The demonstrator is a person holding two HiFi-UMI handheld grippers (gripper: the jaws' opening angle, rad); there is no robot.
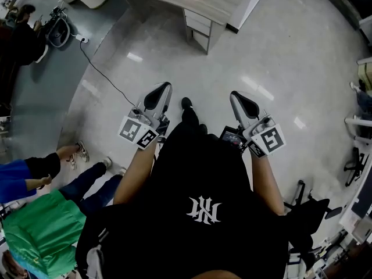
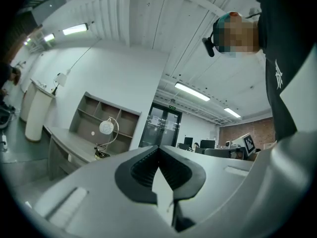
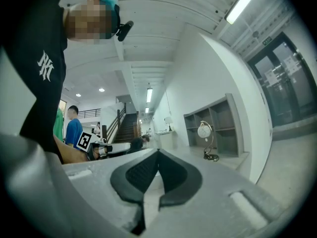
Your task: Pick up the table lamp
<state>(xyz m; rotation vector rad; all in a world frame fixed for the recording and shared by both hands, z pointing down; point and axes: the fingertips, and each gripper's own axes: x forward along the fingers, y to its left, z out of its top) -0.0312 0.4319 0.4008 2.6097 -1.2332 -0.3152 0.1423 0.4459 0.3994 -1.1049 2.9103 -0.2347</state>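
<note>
The desk [image 1: 221, 2] stands well ahead of both pairs of jaws, and the table lamp [image 2: 106, 128] on it is far beyond reach. The left gripper [image 2: 158, 151] and right gripper [image 3: 157, 155] are both closed tight on nothing. It's best to step closer first, then open one gripper before reaching for the thin curved stem.
</note>
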